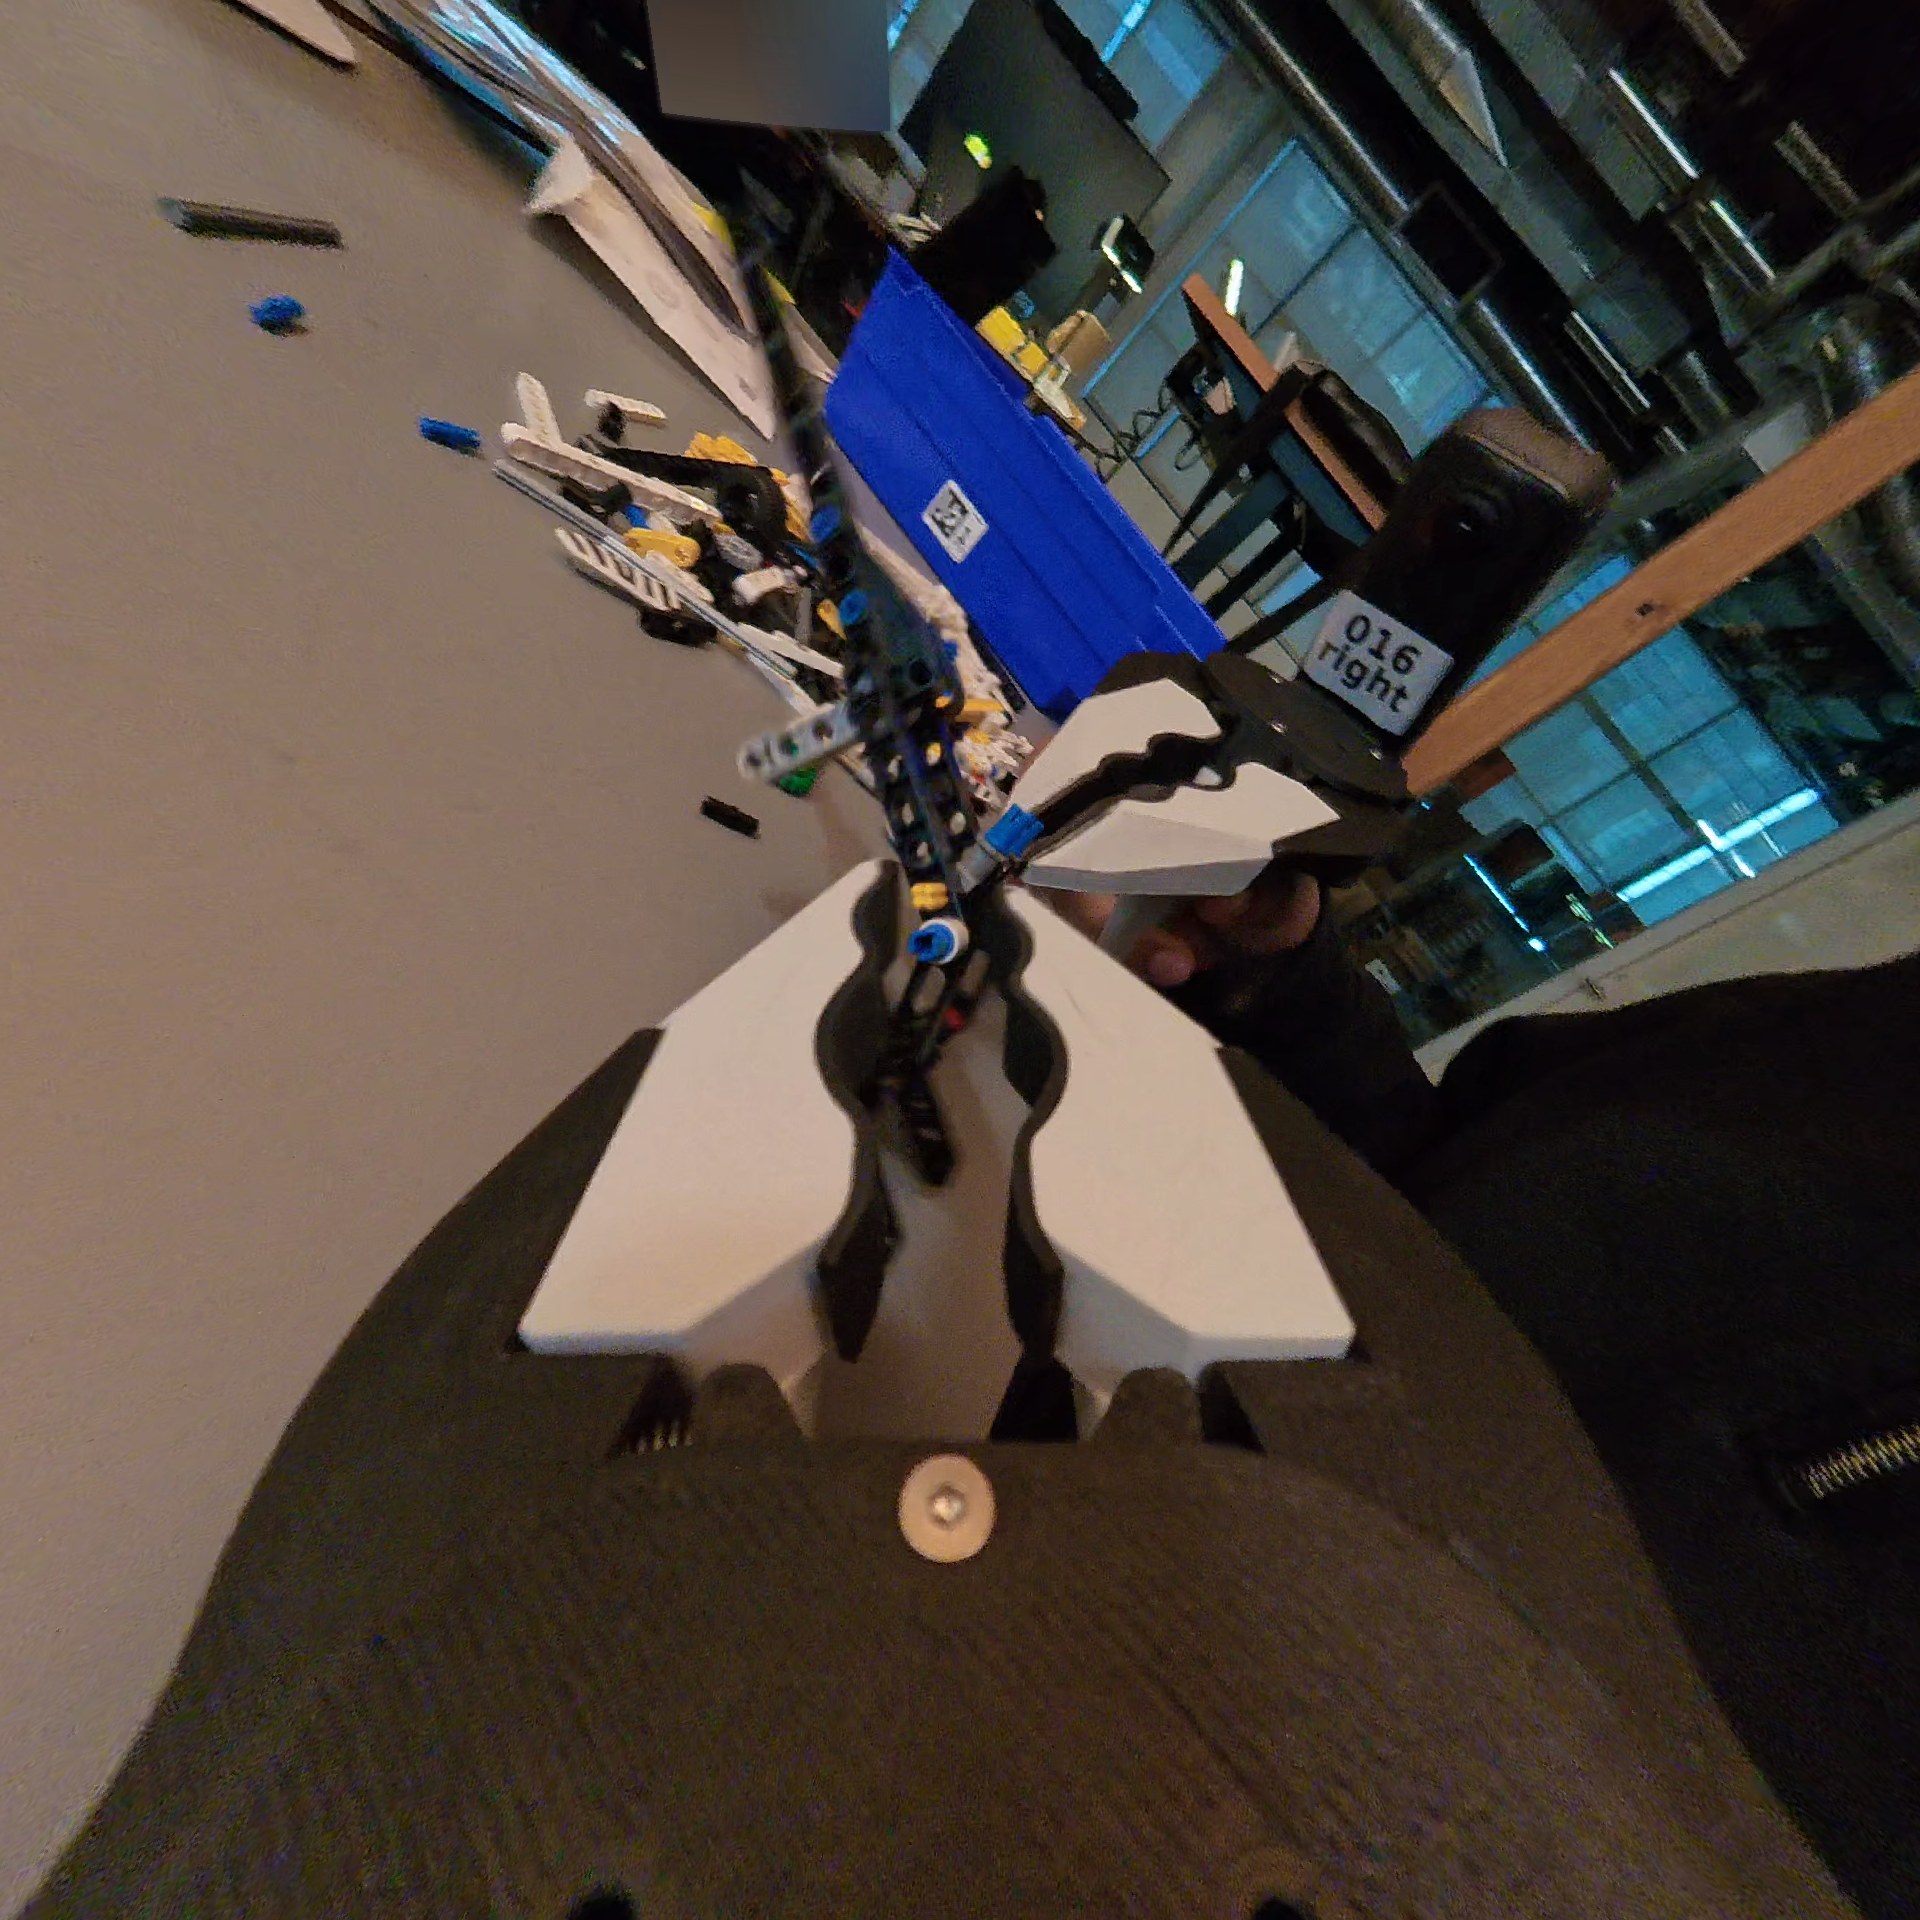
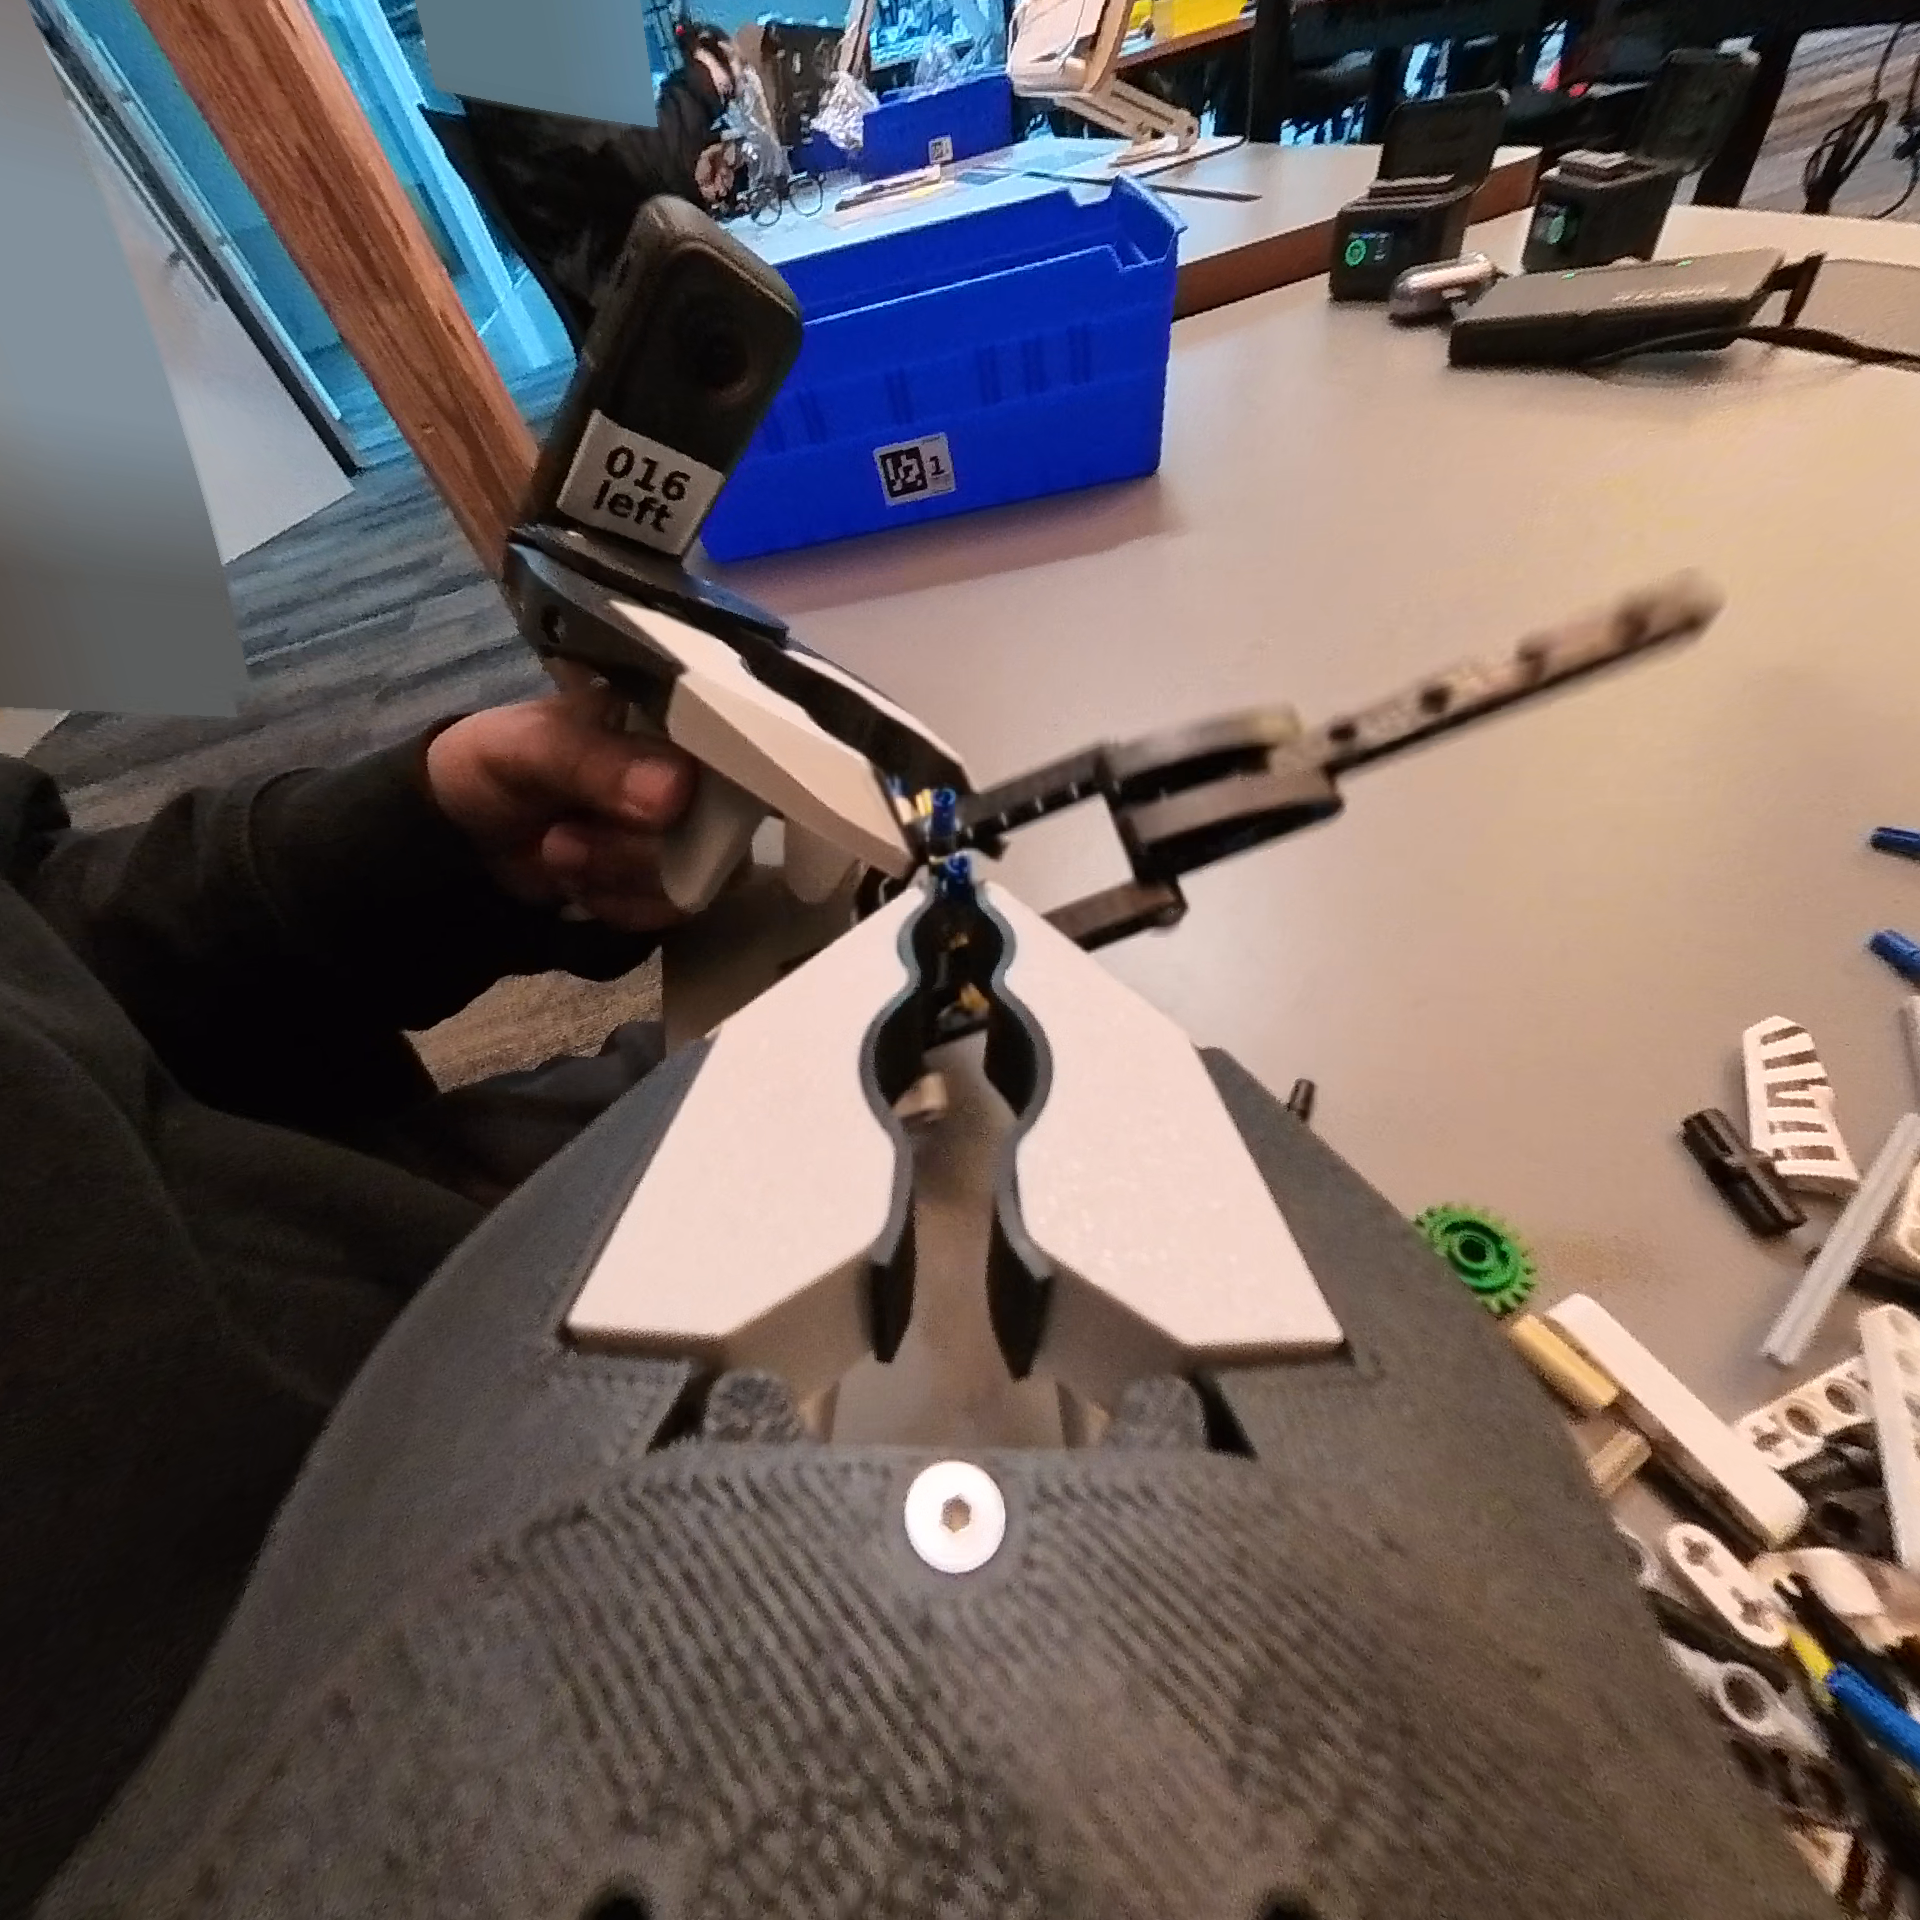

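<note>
Above the grey table, both grippers meet at one black toy-brick frame, held up in the air.

Left gripper: jaws closed on the near end of the frame, black pads pressing both sides. Frame runs out fwd from the tips, w/ a grey holed beam sticking out to one side, plus yellow and blue pegs near the grip. In right wrist view the same frame sticks out to the right over the table, blurred.

Right gripper: jaws nearly shut, pinching a small blue pin at the tips. Pin sits right at the frame's near end, touching or just beside it, can't tell which. Left wrist view shows the pin at the tips of that gripper, coming in from the right side.

A hand in a dark sleeve holds the left gripper's handle.

On the table: a pile of loose pieces, white, black, yellow, well apart from the grippers; green gear just beside right gripper's body; a black piece lying alone; blue pins scattered. Blue bin w/ a square sticker stands farther back. Black electronic boxes at far right edge of table. Wooden post behind left gripper.
</note>
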The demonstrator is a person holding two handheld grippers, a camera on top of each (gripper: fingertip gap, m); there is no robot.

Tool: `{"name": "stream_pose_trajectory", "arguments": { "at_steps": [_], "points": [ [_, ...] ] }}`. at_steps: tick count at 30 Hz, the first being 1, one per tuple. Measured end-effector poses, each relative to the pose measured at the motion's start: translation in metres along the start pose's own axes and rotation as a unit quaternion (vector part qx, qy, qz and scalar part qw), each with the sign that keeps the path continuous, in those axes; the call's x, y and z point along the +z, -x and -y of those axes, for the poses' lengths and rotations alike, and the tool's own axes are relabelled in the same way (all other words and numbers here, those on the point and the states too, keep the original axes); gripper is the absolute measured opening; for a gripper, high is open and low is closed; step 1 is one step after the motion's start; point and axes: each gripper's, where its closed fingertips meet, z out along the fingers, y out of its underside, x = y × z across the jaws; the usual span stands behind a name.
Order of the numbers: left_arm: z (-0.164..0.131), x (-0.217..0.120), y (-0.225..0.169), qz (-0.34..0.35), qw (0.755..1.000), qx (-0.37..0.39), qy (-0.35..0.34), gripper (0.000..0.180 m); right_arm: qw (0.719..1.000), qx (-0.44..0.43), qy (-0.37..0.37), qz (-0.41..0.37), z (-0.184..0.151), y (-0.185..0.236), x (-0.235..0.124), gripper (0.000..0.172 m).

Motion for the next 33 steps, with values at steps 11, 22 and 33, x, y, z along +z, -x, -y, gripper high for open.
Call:
{"name": "stream_pose_trajectory", "arguments": {
  "at_steps": [11,22,33],
  "points": [
    [-0.001,0.001,0.002,0.054,0.993,0.107,0.021,0.035,1.000,-0.020,0.007,-0.013,-0.005,-0.005,0.000,0.000],
    [-0.006,0.000,0.019,0.108,0.984,0.124,0.071,0.032,0.995,-0.029,0.031,-0.087,-0.012,-0.024,-0.014,0.000],
    [0.003,-0.007,0.017,0.089,0.991,0.098,0.033,0.026,0.982,-0.132,0.060,-0.122,-0.018,-0.007,0.007,0.005]
  ]
}}
